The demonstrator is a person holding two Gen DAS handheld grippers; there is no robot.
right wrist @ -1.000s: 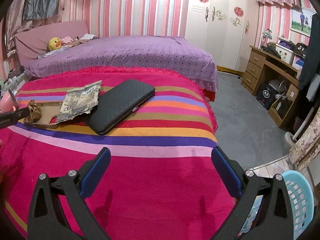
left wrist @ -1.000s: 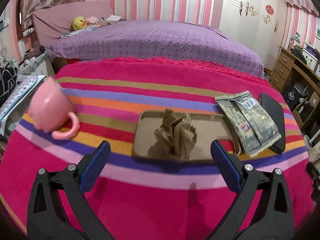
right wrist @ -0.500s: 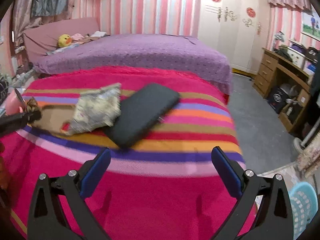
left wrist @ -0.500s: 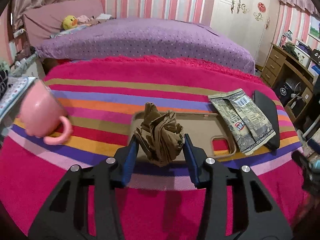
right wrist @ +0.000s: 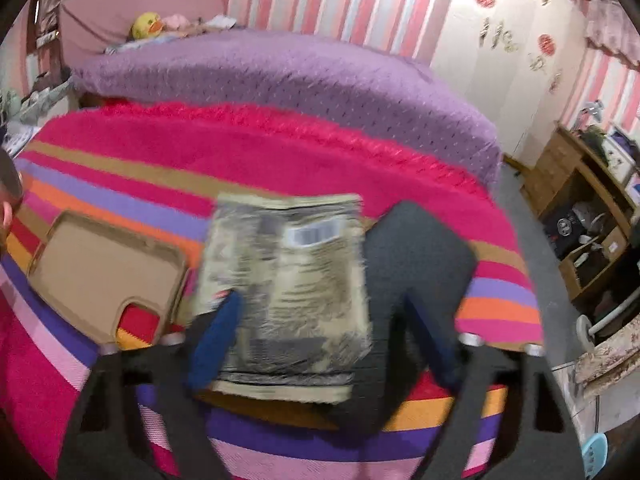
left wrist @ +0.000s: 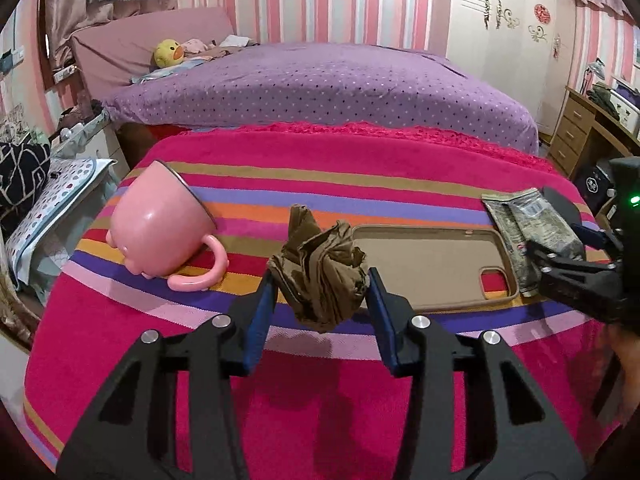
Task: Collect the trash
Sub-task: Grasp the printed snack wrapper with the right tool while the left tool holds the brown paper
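A bedroom in a home — a wide bed (left wrist: 320, 84) under a purple dotted cover fills the far side, with a pink headboard (left wrist: 152, 44) and a yellow duck toy (left wrist: 168, 53) at far left. Pink striped wallpaper (left wrist: 332, 0) runs behind it; a cream wardrobe (left wrist: 512, 32) with red ornaments and a wooden desk (left wrist: 588, 120) stand at right — plainly lived-in.

The left tool (left wrist: 320, 292) points steeply downward, its blue pads (left wrist: 256, 320) pressed against both sides of a crumpled brown wad (left wrist: 320, 276) held clear of the surface. The right tool (right wrist: 320, 344) also angles down, jaws closing, with a flat wrapper (right wrist: 288, 280) between them, not yet pinched.
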